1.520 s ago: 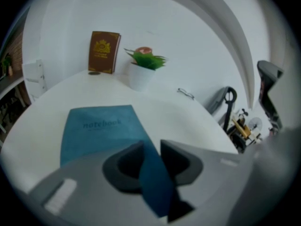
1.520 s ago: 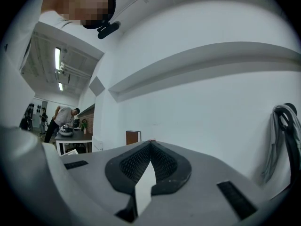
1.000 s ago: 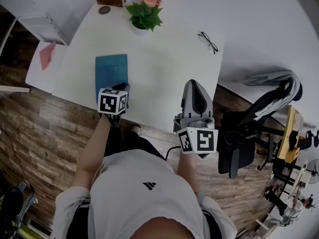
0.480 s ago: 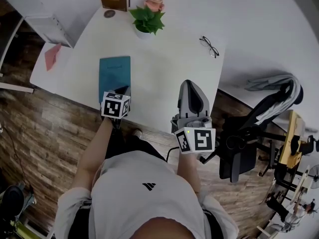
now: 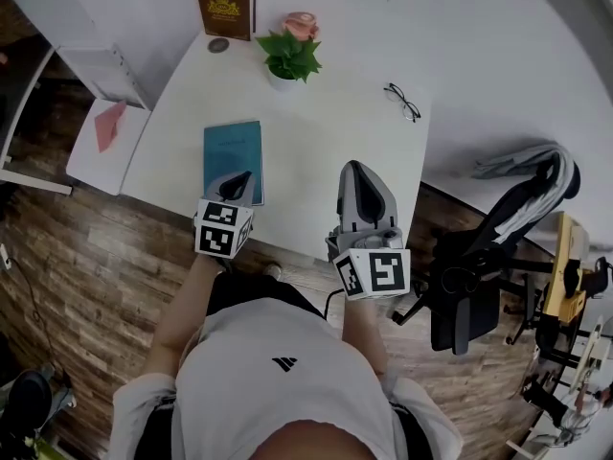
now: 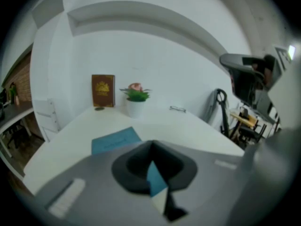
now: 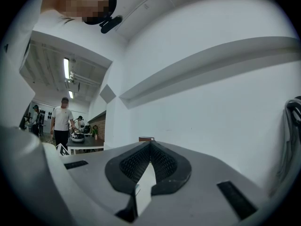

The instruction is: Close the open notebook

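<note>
Notebook (image 5: 234, 159), teal, cover closed, lay flat on the white table (image 5: 316, 142) toward its near left corner; left gripper (image 5: 238, 182) hung over the notebook's near edge, jaws clenched together with nothing between them; right gripper (image 5: 357, 169) stood over the table's near edge, right of the notebook, jaws likewise pressed together and empty; potted plant (image 5: 290, 60) and brown book (image 5: 226, 8) stood at the far edge; spectacles (image 5: 402, 102) lay toward the far right corner.

I can read no words anywhere. My shirt (image 5: 268, 401) carries a small black three-stripe logo (image 5: 283, 362). The brown book (image 5: 226, 8) has a gold emblem and the teal notebook (image 5: 233, 151) a faint printed line, both illegible.
</note>
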